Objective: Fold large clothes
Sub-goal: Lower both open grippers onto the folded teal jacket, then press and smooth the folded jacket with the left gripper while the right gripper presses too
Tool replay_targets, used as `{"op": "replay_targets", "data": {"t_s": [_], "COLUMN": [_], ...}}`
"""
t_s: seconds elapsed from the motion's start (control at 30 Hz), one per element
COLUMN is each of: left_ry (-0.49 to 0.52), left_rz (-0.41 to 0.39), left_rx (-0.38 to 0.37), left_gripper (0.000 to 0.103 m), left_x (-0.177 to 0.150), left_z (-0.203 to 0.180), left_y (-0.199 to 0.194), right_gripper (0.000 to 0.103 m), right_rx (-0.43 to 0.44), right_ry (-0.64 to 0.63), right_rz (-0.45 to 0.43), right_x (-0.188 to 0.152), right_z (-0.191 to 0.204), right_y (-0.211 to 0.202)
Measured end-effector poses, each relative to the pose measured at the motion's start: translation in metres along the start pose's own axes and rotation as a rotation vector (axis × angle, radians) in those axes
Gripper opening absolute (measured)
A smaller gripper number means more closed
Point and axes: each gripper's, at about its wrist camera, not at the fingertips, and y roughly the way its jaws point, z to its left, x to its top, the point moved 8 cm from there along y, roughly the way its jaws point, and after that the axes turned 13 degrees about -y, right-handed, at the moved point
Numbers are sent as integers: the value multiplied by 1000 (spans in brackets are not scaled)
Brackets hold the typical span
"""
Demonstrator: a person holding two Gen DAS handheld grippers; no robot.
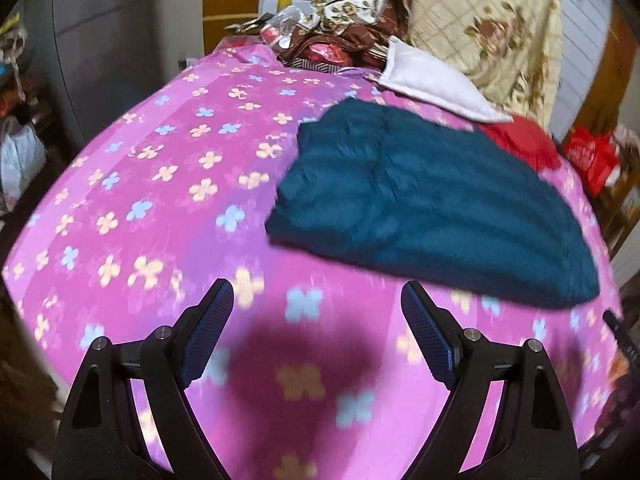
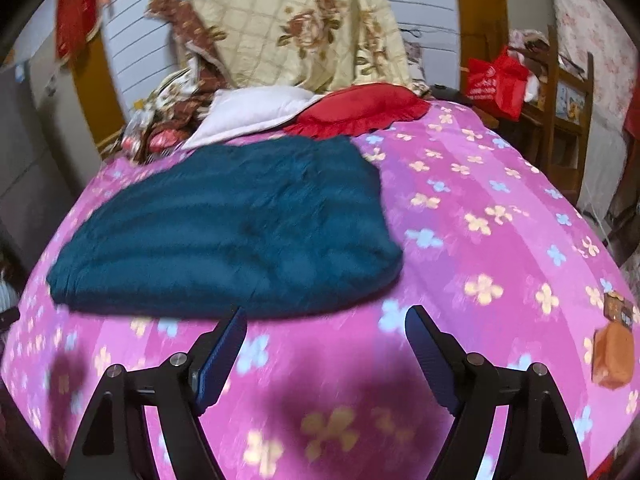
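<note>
from the left wrist, the left gripper (image 1: 317,300) hangs over the pink flowered bedsheet (image 1: 160,184), jaws wide apart and empty. the folded dark teal quilted garment (image 1: 432,204) lies ahead to its right, apart from it. from the right wrist, the right gripper (image 2: 326,326) stands with jaws spread, nothing between them, the garment (image 2: 232,224) just beyond, a red frilled cushion (image 2: 360,112) behind it.

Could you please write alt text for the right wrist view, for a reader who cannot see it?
A folded dark teal garment lies on a pink flowered bedspread, just beyond the open, empty right hand-held gripper. Behind it sit a white pillow, a red cushion and a cream floral quilt.
</note>
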Motion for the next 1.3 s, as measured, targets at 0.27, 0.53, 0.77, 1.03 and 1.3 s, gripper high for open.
{"op": "replay_targets", "data": {"t_s": [0.27,0.53,0.77,1.03,1.3], "left_ry": [-42,-157,-147,-35,-119], "left_rz": [122,333,432,315,342], "left_rx": [-113,-320,-430,-501,-302], "left_gripper": [86,86,69,46,67], "left_x": [69,91,87,121,99], "left_z": [-2,-14,-51,-93,-57], "left_y": [83,166,187,132,184], "right_gripper": [79,79,65,34,50], "right_rx": [168,406,467,498,413], "right_ry": [188,318,312,276,292], "right_rz": [107,183,189,52,102], "right_x": [35,50,70,122,96], "right_z": [-53,-59,-34,-34,-43], "right_y": [79,158,189,156,178]}}
